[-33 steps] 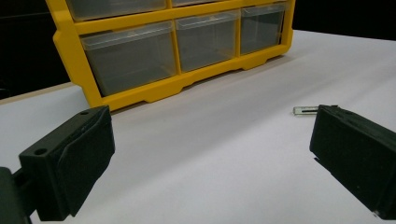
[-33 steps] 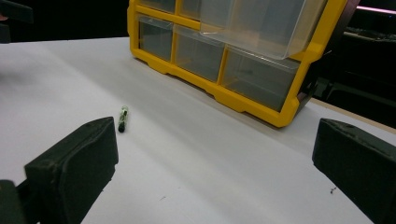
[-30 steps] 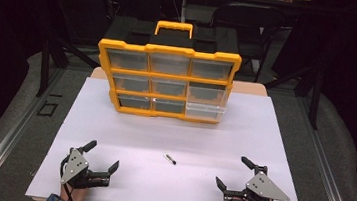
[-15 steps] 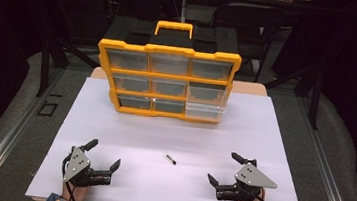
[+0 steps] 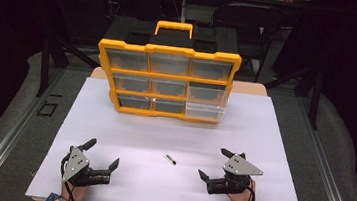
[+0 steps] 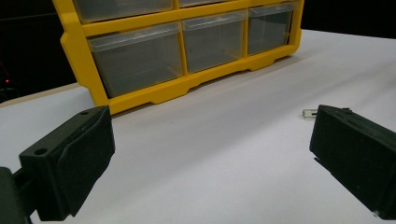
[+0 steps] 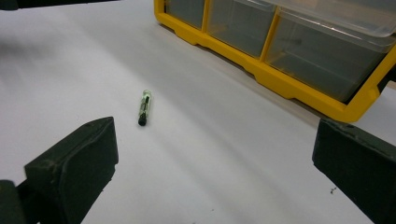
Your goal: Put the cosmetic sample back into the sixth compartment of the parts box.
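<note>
Lying at ten o'clock from the wide-open right gripper (image 5: 219, 166), the small dark cylindrical glass-tipped tube (image 5: 170, 159) points roughly twelve-to-six in the right gripper view; the left gripper (image 5: 102, 153), also wide, sits farther away.

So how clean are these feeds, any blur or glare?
High view: even light, dark surroundings, small tube tiny. Left gripper view: soft throughout, jaws blurred, drawer organizer sharper. Right gripper view: tube crisp, near jaws blurred, white table bright without glare.

Drawer contents (image 5: 169, 87) indistinct behind plastic.
</note>
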